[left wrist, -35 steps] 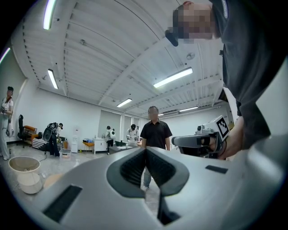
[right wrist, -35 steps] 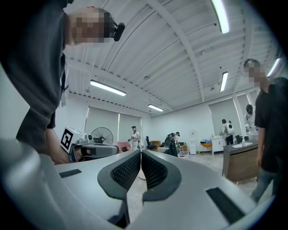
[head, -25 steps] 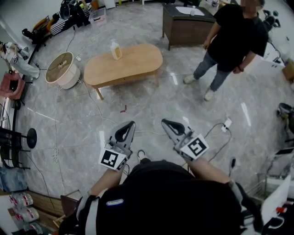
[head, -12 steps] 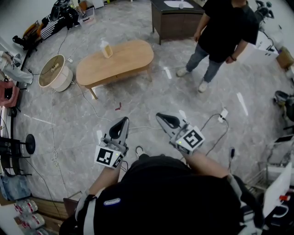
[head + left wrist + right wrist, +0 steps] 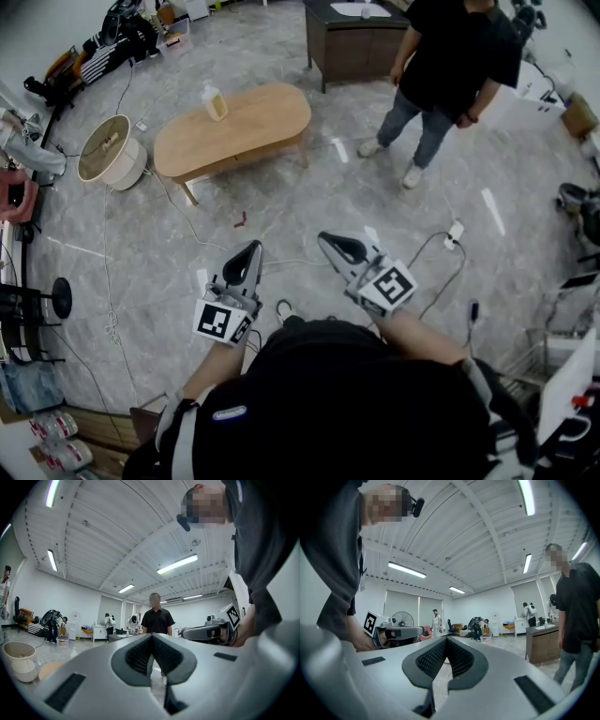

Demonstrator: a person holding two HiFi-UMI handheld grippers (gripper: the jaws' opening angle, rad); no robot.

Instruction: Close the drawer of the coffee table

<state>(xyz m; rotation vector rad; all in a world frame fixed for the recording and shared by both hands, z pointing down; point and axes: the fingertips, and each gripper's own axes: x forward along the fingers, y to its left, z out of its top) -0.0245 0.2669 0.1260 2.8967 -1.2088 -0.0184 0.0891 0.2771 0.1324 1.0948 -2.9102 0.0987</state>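
Note:
The oval wooden coffee table (image 5: 246,127) stands on the marble floor far ahead and to the left, with a small bottle (image 5: 215,101) on its top. From this view I cannot make out its drawer. My left gripper (image 5: 253,247) and right gripper (image 5: 326,240) are held side by side in front of my body, well short of the table and pointing level. Both are shut with nothing between the pads. In the left gripper view the closed jaws (image 5: 151,640) fill the lower half, with the right gripper (image 5: 206,632) beside them. The right gripper view shows its closed jaws (image 5: 446,644).
A person (image 5: 450,66) in black stands right of the table, in front of a dark cabinet (image 5: 352,42). A round drum-like basket (image 5: 108,150) sits left of the table. Cables and a power strip (image 5: 457,232) lie on the floor near my right gripper.
The head view has shifted, so the table and the standing person sit a little further left and higher. Both grippers keep their pose and stay shut.

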